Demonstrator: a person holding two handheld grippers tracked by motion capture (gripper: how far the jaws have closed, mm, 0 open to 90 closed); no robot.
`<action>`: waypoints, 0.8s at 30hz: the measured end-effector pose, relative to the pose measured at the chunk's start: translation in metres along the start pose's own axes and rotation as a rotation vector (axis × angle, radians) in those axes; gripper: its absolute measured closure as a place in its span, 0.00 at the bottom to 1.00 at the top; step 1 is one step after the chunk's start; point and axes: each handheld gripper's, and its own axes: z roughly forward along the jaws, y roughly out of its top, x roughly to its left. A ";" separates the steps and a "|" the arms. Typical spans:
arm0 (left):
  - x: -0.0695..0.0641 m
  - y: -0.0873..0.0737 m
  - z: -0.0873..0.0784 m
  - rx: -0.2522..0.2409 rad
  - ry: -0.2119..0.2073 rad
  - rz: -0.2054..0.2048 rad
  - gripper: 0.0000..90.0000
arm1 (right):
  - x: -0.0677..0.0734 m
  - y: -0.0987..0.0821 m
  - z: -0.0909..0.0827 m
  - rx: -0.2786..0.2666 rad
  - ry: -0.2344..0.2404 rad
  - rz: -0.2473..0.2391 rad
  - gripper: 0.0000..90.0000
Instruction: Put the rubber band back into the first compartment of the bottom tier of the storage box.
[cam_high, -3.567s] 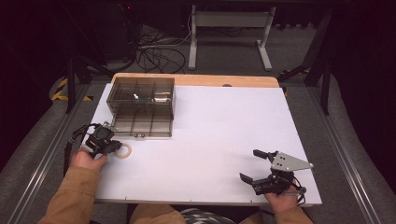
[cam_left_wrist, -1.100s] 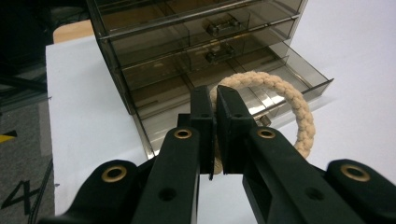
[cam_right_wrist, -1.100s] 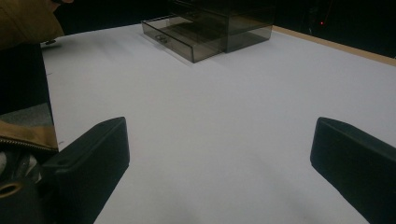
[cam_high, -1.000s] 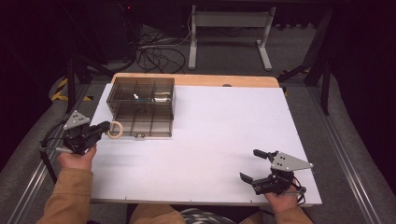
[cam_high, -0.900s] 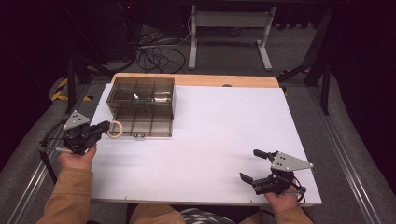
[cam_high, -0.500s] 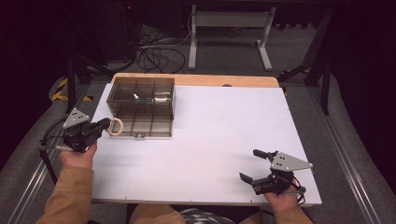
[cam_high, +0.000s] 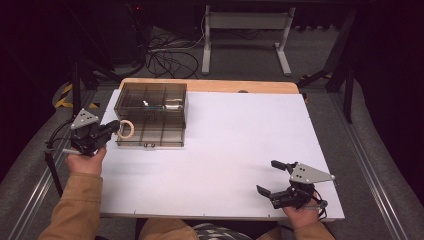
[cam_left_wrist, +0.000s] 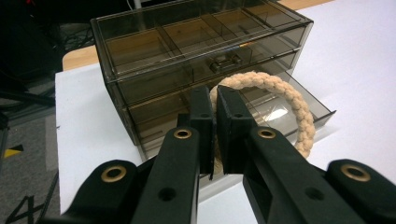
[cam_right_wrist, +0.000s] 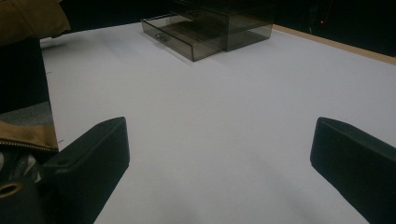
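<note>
My left gripper (cam_high: 116, 126) is shut on a beige braided rope ring (cam_high: 125, 130) at the left edge of the white table. It holds the ring upright beside the left end of the open bottom drawer (cam_high: 150, 138) of a smoked plastic drawer box (cam_high: 152, 100). In the left gripper view the jaws (cam_left_wrist: 215, 100) pinch the ring's (cam_left_wrist: 285, 93) left side, and the rest hangs over the pulled-out drawer (cam_left_wrist: 313, 109). My right gripper (cam_high: 266, 176) stands open near the front right edge with nothing between its jaws (cam_right_wrist: 219, 133).
The white table top (cam_high: 240, 145) stretches bare between the box and my right gripper. The box (cam_right_wrist: 233, 23) and its drawer (cam_right_wrist: 177, 32) lie far off in the right gripper view. Cables and metal stand legs (cam_high: 245, 35) sit on the floor beyond the table.
The left gripper has lifted the ring off the table and brought it up beside the open drawer, edging slightly farther in over the last second. The right gripper has not moved.
</note>
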 end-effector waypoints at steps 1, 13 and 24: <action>0.000 0.001 0.002 0.000 -0.001 0.000 0.95 | 0.000 0.000 0.000 0.001 0.000 0.000 0.06; 0.006 0.003 0.019 0.025 0.016 -0.014 0.95 | 0.000 0.000 0.000 0.003 0.002 -0.001 0.06; 0.018 0.003 0.032 0.045 0.058 -0.032 0.95 | 0.000 0.000 0.000 0.003 0.003 0.000 0.06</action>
